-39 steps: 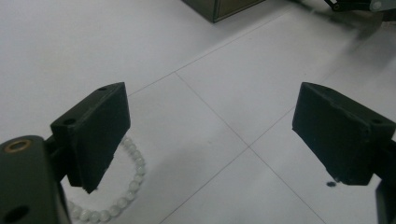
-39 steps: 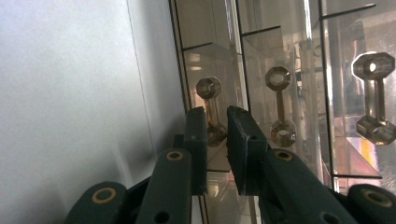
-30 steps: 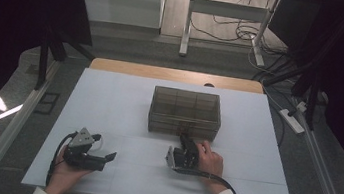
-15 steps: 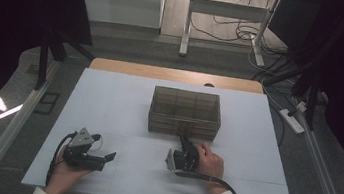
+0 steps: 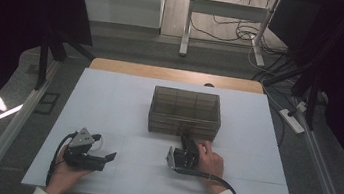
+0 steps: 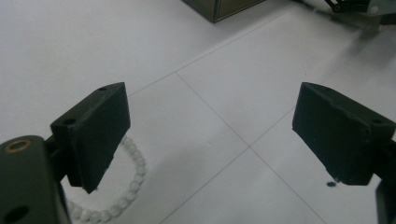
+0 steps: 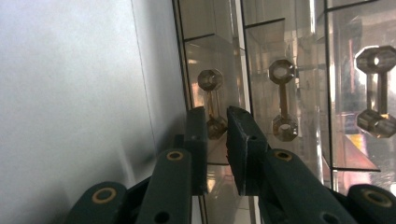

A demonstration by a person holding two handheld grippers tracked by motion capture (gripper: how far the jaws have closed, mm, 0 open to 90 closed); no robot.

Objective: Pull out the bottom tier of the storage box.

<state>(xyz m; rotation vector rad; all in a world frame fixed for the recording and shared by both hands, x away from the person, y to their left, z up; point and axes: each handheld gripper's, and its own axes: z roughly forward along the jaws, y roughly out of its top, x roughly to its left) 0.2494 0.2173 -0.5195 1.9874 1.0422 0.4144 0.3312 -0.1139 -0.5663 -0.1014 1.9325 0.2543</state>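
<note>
Work looks early, by my reading. The right hand-held gripper (image 7: 217, 135) sits at the front of the smoked clear plastic drawer organiser box (image 5: 185, 111) on the white-topped bench (image 5: 124, 101), its jaws nearly together around the small dumbbell-shaped drawer handle (image 7: 211, 103); whether they truly pinch it I cannot tell. The drawer appears unopened. The left hand-held gripper (image 6: 212, 140) rests apart, jaws wide and empty, just beside a white bead bracelet (image 6: 126, 182) lying on the bench, likely meant for the drawer.
</note>
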